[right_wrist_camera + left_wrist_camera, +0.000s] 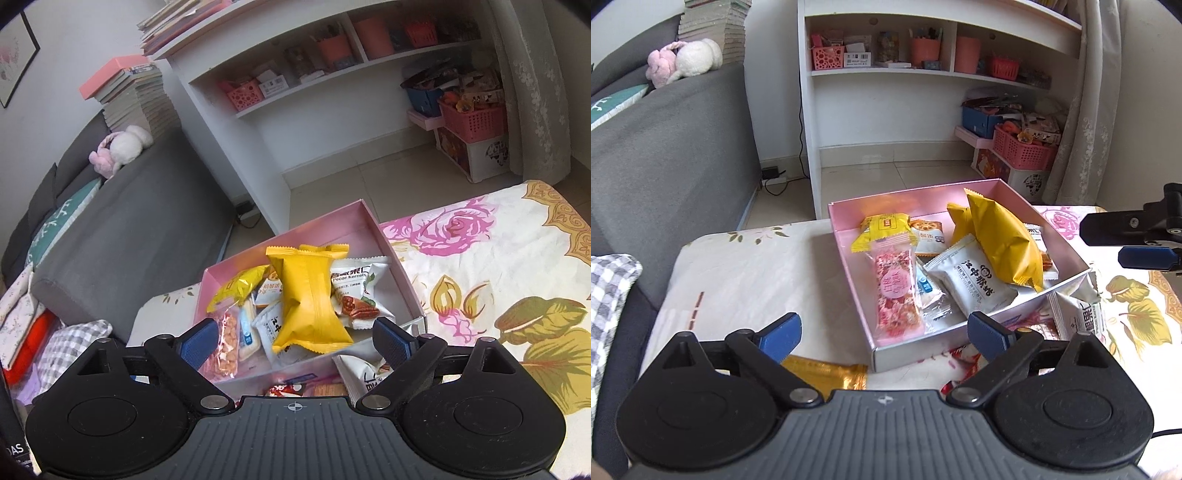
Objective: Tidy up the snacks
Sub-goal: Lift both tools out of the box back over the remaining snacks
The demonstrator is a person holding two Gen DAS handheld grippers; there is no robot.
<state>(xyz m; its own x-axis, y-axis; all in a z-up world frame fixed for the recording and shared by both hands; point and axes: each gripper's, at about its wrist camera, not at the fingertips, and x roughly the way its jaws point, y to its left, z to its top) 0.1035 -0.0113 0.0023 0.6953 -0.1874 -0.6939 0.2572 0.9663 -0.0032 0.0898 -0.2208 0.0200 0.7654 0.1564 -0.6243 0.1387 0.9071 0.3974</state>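
Observation:
A pink box (846, 258) (402, 273) on the flowered tablecloth holds several snack packs: a pink nougat bar (895, 291), a big yellow pack (1004, 243) (314, 299), a white biscuit pack (971, 280) and a pecan pack (358, 291). Outside the box lie a gold wrapper (827, 373), a white pack (1078, 317) (365, 373) and a red wrapper (960, 358). My left gripper (882, 336) is open and empty, just before the box's near wall. My right gripper (295, 341) is open and empty above the box's near edge; it also shows in the left wrist view (1137, 236).
A grey sofa (665, 177) stands left of the table. A white shelf unit (923, 74) with pink baskets stands behind it. Pink crates (1023, 147) sit on the floor by the curtain. A checked cloth (609, 291) lies at the left.

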